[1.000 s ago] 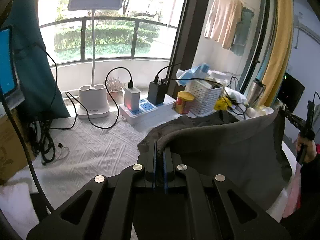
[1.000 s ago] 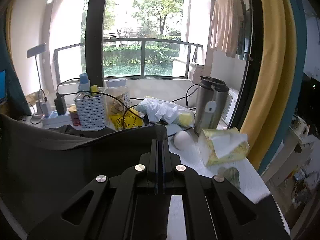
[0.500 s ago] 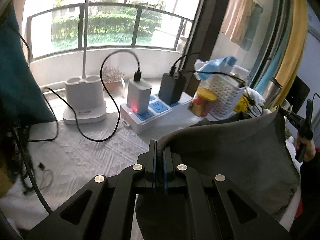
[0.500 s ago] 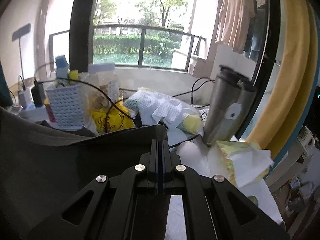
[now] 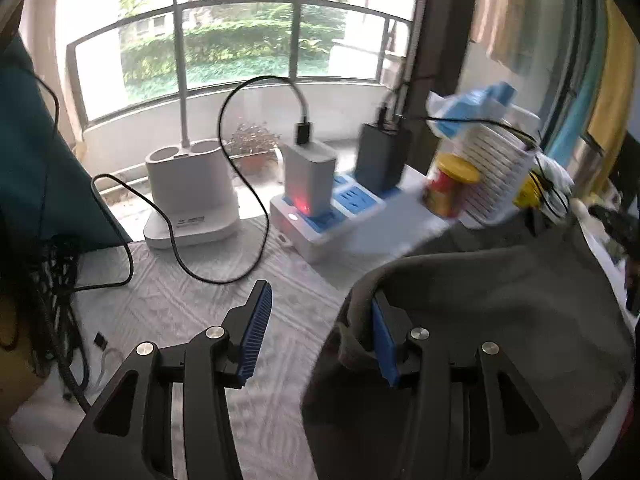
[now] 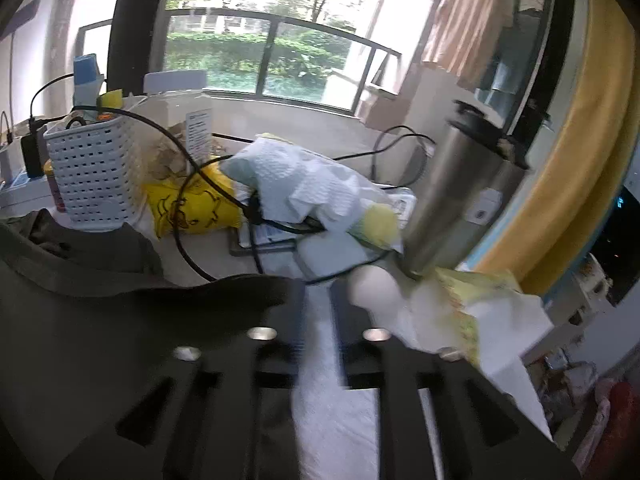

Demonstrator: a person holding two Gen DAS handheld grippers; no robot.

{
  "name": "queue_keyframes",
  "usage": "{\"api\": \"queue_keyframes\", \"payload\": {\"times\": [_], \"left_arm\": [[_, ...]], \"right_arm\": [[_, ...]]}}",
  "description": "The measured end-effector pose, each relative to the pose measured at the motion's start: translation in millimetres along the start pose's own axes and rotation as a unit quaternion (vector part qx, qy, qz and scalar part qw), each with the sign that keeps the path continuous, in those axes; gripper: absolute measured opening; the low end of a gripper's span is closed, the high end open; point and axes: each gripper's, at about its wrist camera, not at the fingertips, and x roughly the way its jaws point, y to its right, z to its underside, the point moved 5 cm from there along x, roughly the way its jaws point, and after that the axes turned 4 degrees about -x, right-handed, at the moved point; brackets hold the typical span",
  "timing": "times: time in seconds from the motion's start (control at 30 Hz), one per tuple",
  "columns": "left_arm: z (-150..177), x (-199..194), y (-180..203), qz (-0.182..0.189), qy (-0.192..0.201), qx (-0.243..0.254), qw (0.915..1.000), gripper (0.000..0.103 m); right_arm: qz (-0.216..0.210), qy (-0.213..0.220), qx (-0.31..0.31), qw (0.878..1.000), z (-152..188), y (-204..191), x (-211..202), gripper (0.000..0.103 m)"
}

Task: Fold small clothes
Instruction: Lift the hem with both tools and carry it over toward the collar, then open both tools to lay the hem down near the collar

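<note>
A dark grey garment (image 5: 500, 312) lies on the white textured cloth (image 5: 168, 304), spread to the right. My left gripper (image 5: 320, 300) is open; the garment's hem drapes over its right finger (image 5: 382, 336), the left finger (image 5: 256, 324) is bare. In the right wrist view the same garment (image 6: 100, 340) fills the lower left. My right gripper (image 6: 318, 292) is open by a narrow gap, and the garment's corner lies over its left finger.
Behind the garment stand a white lamp base (image 5: 188, 196), a power strip with chargers (image 5: 328, 208), a yellow-lidded jar (image 5: 450, 188) and a white basket (image 5: 496, 176). Black cables (image 5: 56, 300) lie left. A steel flask (image 6: 460, 200), tissue pack (image 6: 480, 304) and cluttered bags (image 6: 312, 188) crowd the right.
Both grippers, shut on the garment's edge before, have opened. They moved forward and down toward the table, and the garment has dropped from its raised spread.
</note>
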Motion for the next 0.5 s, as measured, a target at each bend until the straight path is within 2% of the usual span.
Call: {"api": "queue_keyframes", "payload": {"times": [0.03,0.07,0.13,0.2,0.27,0.3,0.37,0.4,0.5], "left_arm": [[1.3,-4.7,2.2,-0.005,0.004,0.005,1.0,0.05],[1.5,-9.0,3.3,-0.009,0.01,0.007,0.9999,0.05],[0.0,-17.9,-0.4,-0.019,0.022,-0.004,0.9996,0.05],[-3.4,-25.1,-7.9,-0.024,0.033,-0.026,0.9988,0.05],[-5.2,-27.8,-7.0,-0.007,0.032,-0.044,0.9985,0.05],[-4.2,-27.2,0.8,0.02,0.025,-0.048,0.9983,0.05],[2.6,-17.2,19.7,0.062,-0.009,-0.037,0.9974,0.05],[9.4,-7.5,35.4,0.086,-0.039,-0.022,0.9953,0.05],[26.6,22.7,65.8,0.122,-0.099,-0.001,0.9876,0.05]], "right_arm": [[0.007,0.001,0.004,1.0,0.5,2.1,-4.0,0.065],[0.012,0.01,0.009,1.0,1.4,5.4,-11.2,0.074],[0.004,0.023,0.018,1.0,0.2,6.4,-23.1,0.074],[-0.032,0.022,0.016,0.999,-1.2,-4.4,-30.9,0.074],[-0.086,0.009,-0.007,0.996,-3.6,-31.7,-32.4,0.074],[-0.123,0.001,-0.027,0.992,-4.1,-53.1,-31.8,0.074],[-0.162,-0.017,-0.053,0.985,-1.9,-85.0,-25.8,0.074],[-0.192,-0.036,-0.079,0.977,2.2,-107.9,-21.0,0.074],[-0.231,-0.06,-0.115,0.964,6.6,-143.4,-12.5,0.074]]}}
